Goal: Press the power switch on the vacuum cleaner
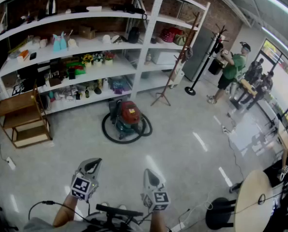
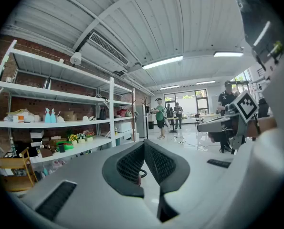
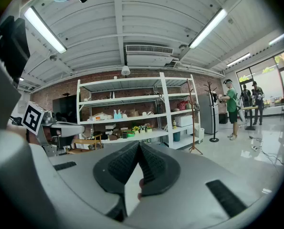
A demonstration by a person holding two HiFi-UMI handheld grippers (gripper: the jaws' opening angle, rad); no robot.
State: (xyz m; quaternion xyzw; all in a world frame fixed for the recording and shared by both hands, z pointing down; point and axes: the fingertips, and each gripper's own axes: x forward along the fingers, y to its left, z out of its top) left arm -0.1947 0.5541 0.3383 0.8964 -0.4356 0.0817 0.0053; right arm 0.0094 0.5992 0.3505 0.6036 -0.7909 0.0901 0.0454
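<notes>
The red-topped teal canister vacuum cleaner point(image 1: 128, 118) is sitting well apart at twelve o'clock, its black hose point(image 1: 106, 129) ringing it and possibly snagging any approach, while the grey left gripper point(image 1: 91, 163) and right gripper point(image 1: 150, 174), jaws pressed together empty, are risking a glancing miss on a switch too small to make out.

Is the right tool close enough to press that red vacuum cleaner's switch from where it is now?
Probably not yet. The right tool is held near the person, jaws together, while the vacuum cleaner sits across bare floor by the shelves. Nothing blocks the way, so walking closer should do.
</notes>
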